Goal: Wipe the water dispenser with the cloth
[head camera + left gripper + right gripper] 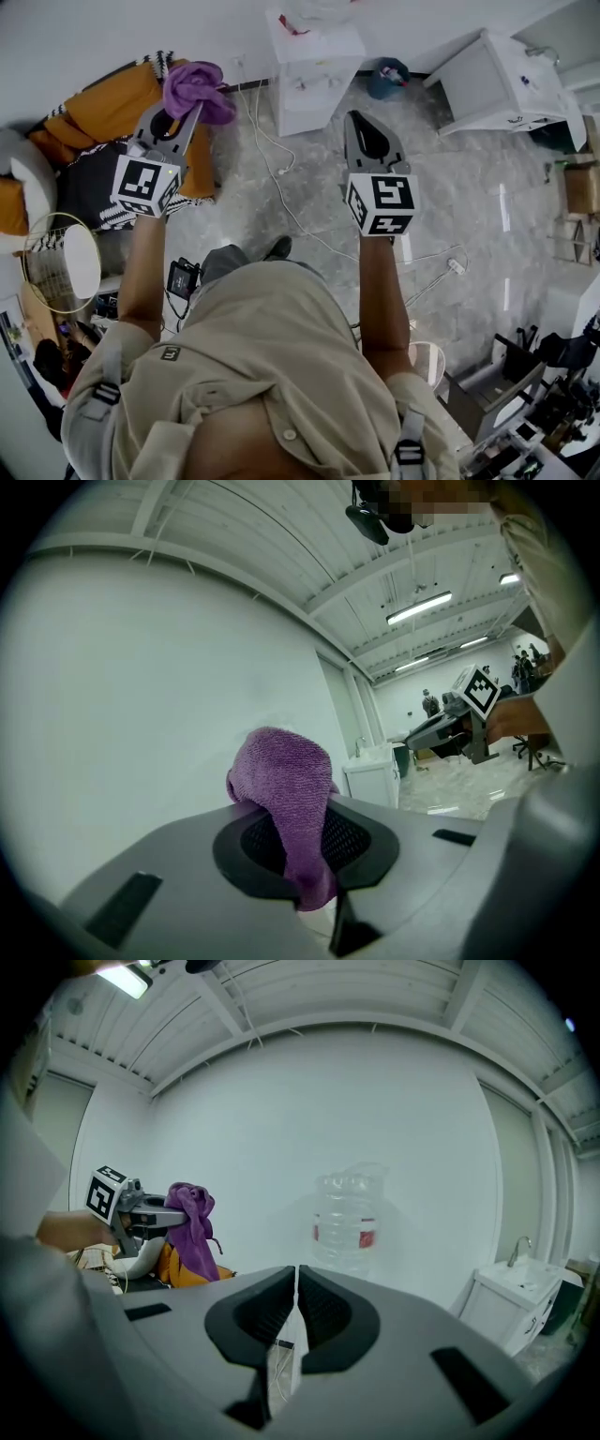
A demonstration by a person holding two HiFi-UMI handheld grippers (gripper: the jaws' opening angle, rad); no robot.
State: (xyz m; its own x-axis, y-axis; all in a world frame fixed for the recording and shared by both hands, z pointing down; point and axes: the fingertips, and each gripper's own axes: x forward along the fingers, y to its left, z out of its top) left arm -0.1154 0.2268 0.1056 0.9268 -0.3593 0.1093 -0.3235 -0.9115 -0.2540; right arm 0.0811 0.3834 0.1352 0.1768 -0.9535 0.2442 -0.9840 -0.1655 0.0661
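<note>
Room was a grey stone-look floor with cables trailing over it and a plain white wall in front of me

Nearest thing first: my left gripper was clamped on the purple cloth. The jaws were pinched on a fold of it, and the rest was bunched over the top and flopping down one side. My right gripper had nothing in it, and its jaws were closed to a bare sliver.

The cloth looked like terry: soft, light, totally limp. Easy to keep hold of, I'd say, but a wad like that wipes badly. I reckoned I'd want a loose flap hanging past the tips, so fabric met the panel and not plastic.

Further out, the water dispenser stood against the wall. It was a white cabinet with a clear bottle sitting on top, well apart from the cloth. Its panels looked smooth and hard, so probably slippery under a wipe. That bottle made it look top-heavy to me, so light pressure seemed smart, maybe with the free gripper steadying the body. I'd not push on the bottle
</note>
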